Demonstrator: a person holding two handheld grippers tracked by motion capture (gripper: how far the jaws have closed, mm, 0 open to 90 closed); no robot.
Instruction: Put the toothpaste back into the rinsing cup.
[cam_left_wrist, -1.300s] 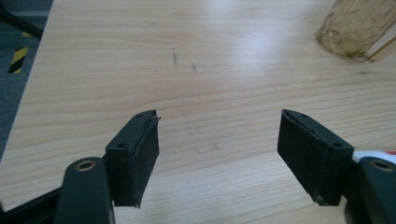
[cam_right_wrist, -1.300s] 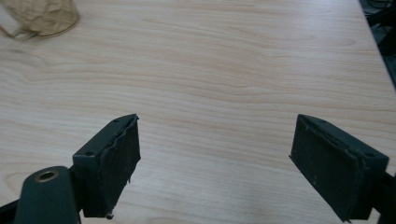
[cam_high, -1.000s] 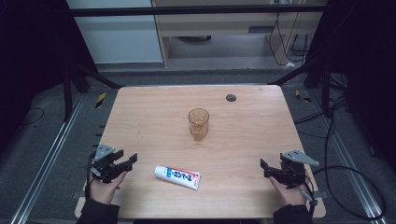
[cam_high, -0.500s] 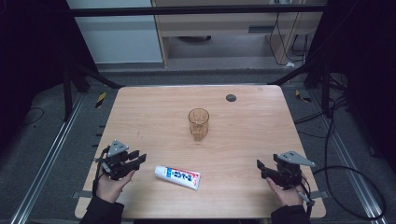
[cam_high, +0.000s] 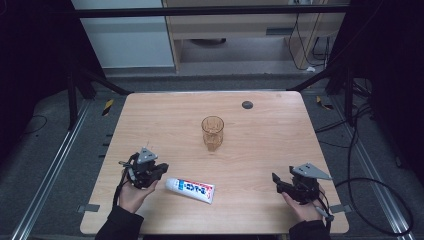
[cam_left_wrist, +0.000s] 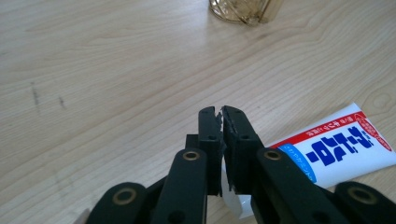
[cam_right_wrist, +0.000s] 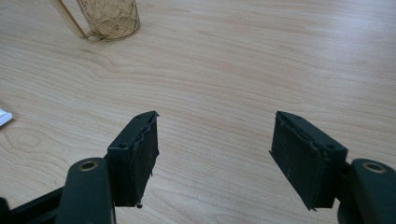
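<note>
A white toothpaste tube (cam_high: 190, 189) with blue and red print lies flat near the table's front, left of centre. My left gripper (cam_high: 162, 170) is at the tube's left end. In the left gripper view its jaws (cam_left_wrist: 222, 114) are shut, with the tube (cam_left_wrist: 336, 149) lying just under and to the right of them; nothing sits between the tips. An amber patterned glass (cam_high: 212, 132) stands upright mid-table. My right gripper (cam_high: 276, 181) rests near the front right, and the right gripper view shows it open (cam_right_wrist: 215, 126) over bare wood, with the glass (cam_right_wrist: 109, 18) far off.
The wooden table (cam_high: 280, 130) has a small dark round disc (cam_high: 247, 104) near its far edge. Cables trail on the floor to the right. Metal rails run along both sides of the table.
My left gripper has moved right and slightly forward, up to the tube's left end. The right gripper has shifted a little to the left.
</note>
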